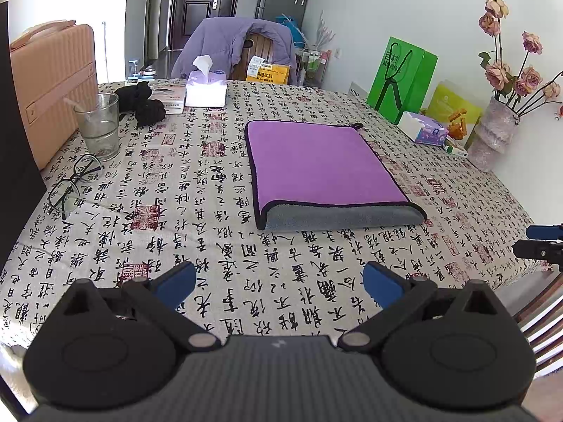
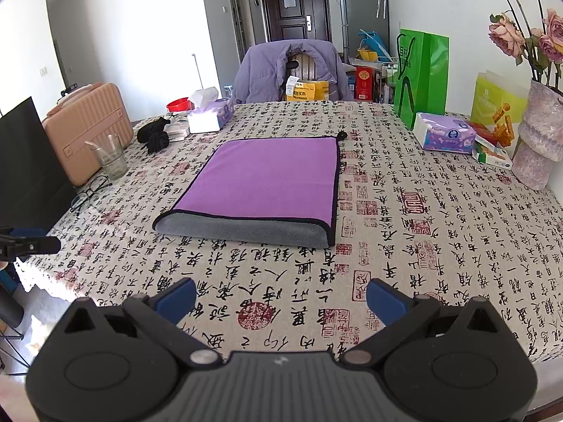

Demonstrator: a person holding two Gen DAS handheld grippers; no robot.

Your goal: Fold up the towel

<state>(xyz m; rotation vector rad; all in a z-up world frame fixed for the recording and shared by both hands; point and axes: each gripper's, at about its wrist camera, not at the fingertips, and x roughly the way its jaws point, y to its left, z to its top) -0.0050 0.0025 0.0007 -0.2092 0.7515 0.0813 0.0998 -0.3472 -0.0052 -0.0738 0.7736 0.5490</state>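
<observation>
A purple towel [image 1: 322,163] with a black hem and grey underside lies folded flat on the calligraphy tablecloth, its grey folded edge toward me. It also shows in the right wrist view [image 2: 264,183]. My left gripper [image 1: 279,286] is open and empty, held above the table's near edge, short of the towel. My right gripper [image 2: 281,300] is open and empty, also near the front edge. The right gripper shows at the right edge of the left wrist view [image 1: 538,244]. The left gripper shows at the left edge of the right wrist view [image 2: 30,244].
A glass [image 1: 98,125], eyeglasses [image 1: 74,184], a black cloth [image 1: 142,103], a tissue box [image 1: 206,89] and a pink case [image 1: 52,88] stand at the left. A green bag [image 1: 401,77], tissue pack [image 1: 424,128] and flower vase [image 1: 494,137] stand at the right. A chair with a purple jacket [image 1: 232,45] is behind.
</observation>
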